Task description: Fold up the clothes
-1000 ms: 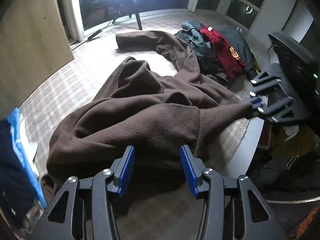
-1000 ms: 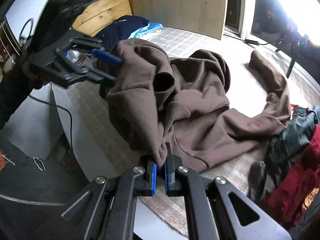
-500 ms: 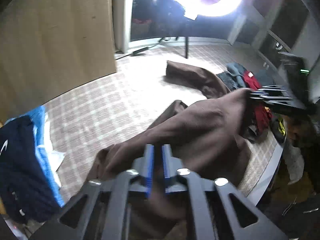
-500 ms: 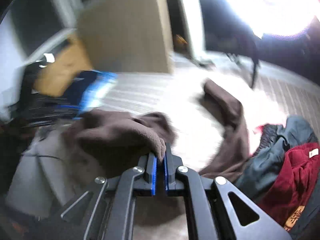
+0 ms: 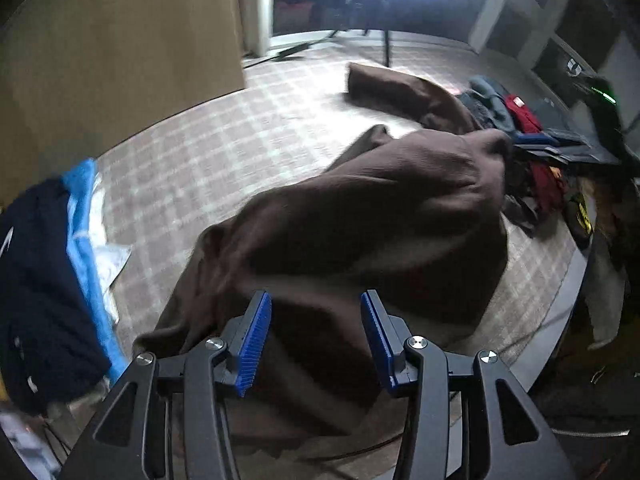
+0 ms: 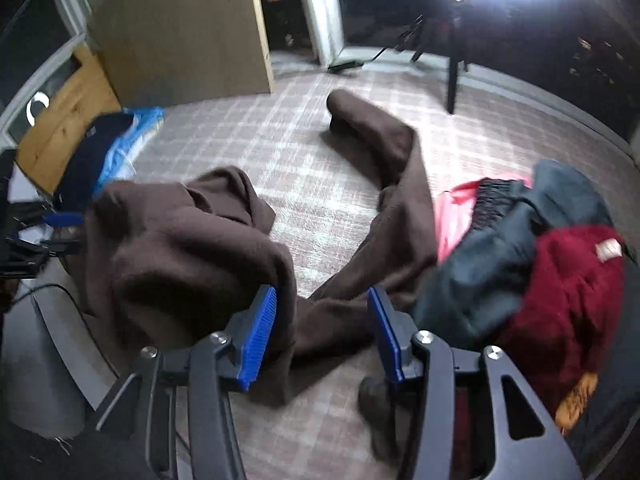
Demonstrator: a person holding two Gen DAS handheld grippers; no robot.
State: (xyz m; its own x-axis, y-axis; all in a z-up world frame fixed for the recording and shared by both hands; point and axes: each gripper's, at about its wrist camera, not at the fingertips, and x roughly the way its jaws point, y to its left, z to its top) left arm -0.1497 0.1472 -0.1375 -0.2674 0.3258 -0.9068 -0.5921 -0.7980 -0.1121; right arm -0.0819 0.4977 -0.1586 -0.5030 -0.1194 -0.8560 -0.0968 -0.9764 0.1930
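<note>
Both tools have just let go. My left gripper [image 5: 316, 340] has been parting its jaws and now stands released, its blue pads [image 5: 255, 342] clear of the cloth, with the brown hoodie [image 5: 360, 232] heaped directly ahead of and under the fingertips. My right gripper [image 6: 322, 330] has likewise been spreading its jaws; the hoodie [image 6: 180, 256] hangs against the inner face of its left pad [image 6: 259, 336], but the far pad stands apart from it, so nothing is pinched. I judge the drop deliberate: the garment lies bunched on the checked tablecloth [image 5: 208, 152] so that I can take fresh holds and spread it flat before any fold.

One sleeve [image 6: 372, 132] trails away ahead of the right tool, toward the lamp stand. Just to the right of that tool sits the waiting pile, a dark red garment [image 6: 560, 280] on top of grey ones. Off to the left tool's left lie navy and light blue clothes [image 5: 44, 280], possibly already folded; motion blur leaves that uncertain.
</note>
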